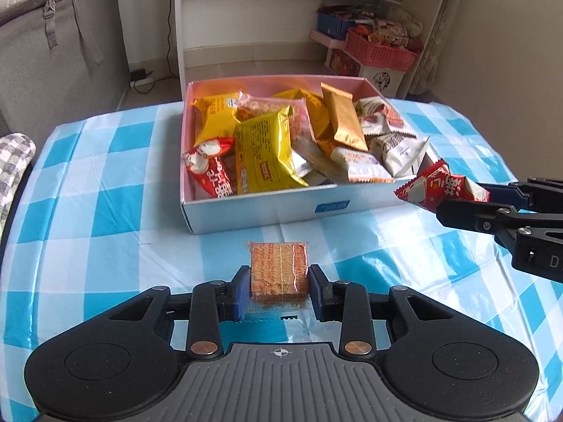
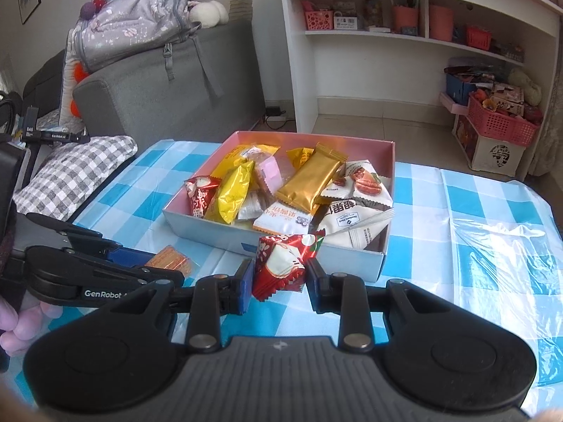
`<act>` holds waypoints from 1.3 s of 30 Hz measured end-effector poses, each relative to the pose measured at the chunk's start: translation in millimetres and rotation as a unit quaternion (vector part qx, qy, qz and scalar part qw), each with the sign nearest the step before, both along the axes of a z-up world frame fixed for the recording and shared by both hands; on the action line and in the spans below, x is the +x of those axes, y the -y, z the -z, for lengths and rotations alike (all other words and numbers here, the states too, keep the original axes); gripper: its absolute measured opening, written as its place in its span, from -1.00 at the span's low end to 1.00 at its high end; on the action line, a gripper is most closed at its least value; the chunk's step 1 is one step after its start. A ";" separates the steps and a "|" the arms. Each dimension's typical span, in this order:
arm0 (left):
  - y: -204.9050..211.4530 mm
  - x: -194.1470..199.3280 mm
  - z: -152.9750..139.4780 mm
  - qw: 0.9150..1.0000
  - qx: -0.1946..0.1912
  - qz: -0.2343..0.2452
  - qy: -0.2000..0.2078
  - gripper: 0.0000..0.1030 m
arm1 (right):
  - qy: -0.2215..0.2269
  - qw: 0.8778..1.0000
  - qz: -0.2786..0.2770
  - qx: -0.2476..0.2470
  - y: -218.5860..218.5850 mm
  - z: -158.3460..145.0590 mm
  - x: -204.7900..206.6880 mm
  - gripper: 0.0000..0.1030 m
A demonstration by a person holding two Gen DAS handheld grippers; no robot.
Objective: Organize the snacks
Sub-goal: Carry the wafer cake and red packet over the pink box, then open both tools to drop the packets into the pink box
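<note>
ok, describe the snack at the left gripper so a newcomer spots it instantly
Start at the open snack box on the blue-checked tablecloth. Just in front of its near wall lies a square wafer biscuit in clear wrap, between the left gripper's blue pads. It is the only unprinted, see-through pack, and it lies outside the box.

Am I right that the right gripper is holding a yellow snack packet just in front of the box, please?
Not quite: the packet in the right gripper is red and white, not yellow, as the right wrist view shows. It is indeed held just in front of the box.

"GenRobot" in white on the left gripper [image 2: 169, 263] arm.
</note>
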State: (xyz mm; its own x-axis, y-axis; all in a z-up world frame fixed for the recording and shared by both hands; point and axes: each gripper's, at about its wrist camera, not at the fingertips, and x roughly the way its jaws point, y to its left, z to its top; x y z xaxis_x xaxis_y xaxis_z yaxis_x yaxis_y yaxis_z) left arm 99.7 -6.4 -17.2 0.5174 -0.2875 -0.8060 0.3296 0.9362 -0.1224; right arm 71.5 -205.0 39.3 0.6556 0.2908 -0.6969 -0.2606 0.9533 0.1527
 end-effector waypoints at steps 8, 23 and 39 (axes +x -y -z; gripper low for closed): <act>1.8 29.5 -38.7 0.998 -0.035 -0.021 0.053 -0.38 | 0.035 0.998 0.043 0.036 20.1 -20.6 37.7 -0.45; 37.7 143.6 -19.3 0.996 -0.027 -0.046 0.065 -0.38 | 0.012 0.994 0.091 0.057 44.1 14.0 125.0 -0.45; 50.5 163.3 -6.2 0.994 -0.014 -0.061 0.091 0.28 | -0.001 0.992 0.115 0.057 40.3 17.7 138.6 0.01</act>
State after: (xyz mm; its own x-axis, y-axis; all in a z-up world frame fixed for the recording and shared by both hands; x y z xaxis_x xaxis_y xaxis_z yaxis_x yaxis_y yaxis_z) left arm 263.0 -56.9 -11.0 0.6858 -0.2354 -0.6886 0.2330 0.9675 -0.0986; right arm 210.1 -245.3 21.7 0.7129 0.2108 -0.6689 -0.0386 0.9641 0.2627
